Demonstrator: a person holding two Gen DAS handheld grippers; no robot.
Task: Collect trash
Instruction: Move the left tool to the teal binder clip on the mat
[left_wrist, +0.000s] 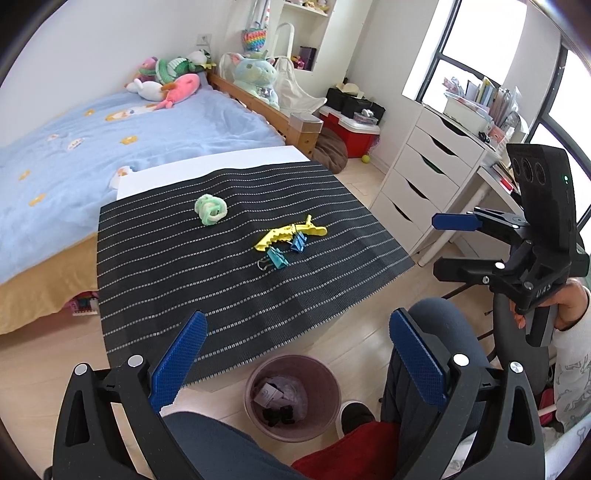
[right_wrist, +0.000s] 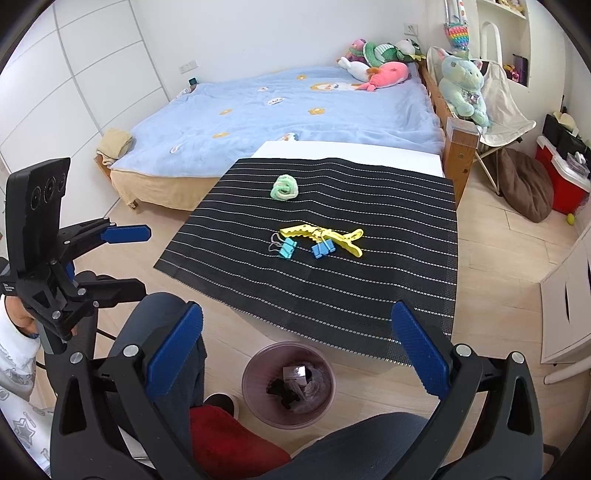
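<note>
Above the bench's near edge, both grippers hover with jaws apart and empty. At twelve o'clock lie a yellow clip, two blue binder clips and a green scrunchie. The bin waits at six. Between pickups, judging by this; next, reach forward.

Both wrist views above shared mat
</note>
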